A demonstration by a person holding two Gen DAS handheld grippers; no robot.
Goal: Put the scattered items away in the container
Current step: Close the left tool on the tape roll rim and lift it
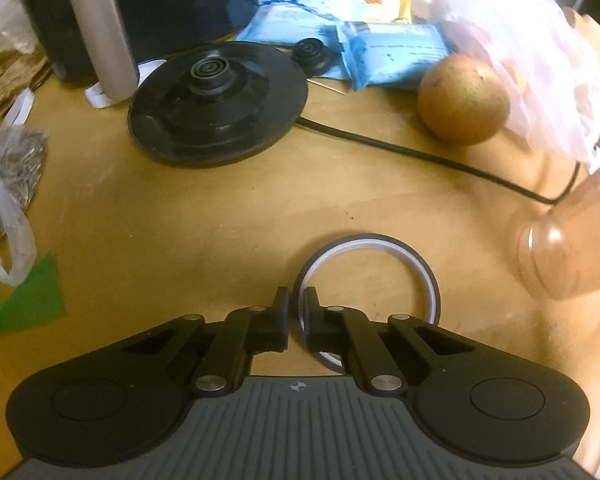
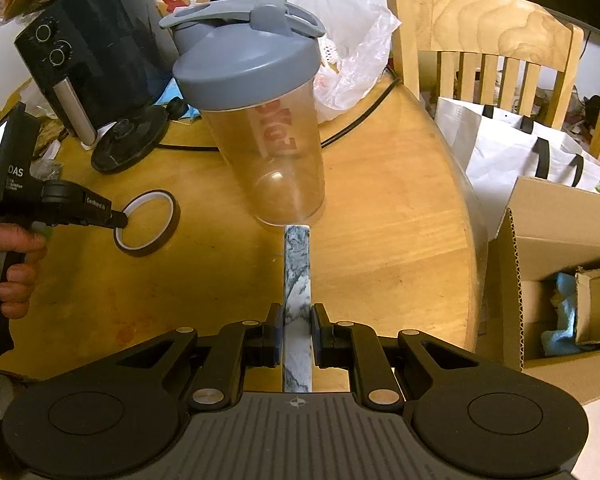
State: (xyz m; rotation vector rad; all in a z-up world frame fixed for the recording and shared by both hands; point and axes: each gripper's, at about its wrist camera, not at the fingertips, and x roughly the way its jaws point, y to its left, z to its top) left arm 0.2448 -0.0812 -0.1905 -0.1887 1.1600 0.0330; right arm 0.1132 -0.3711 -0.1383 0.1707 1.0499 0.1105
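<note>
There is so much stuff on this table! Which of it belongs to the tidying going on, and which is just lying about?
In the job:
- tape ring, pinched by the left tool
- marbled bar, clamped in the right tool
- cardboard box, likely the container

Lying about:
- shaker bottle
- kettle base
- air fryer
- round fruit
- blue packets

A kettle base (image 1: 218,104) sits beside a black appliance (image 2: 96,56).
</note>
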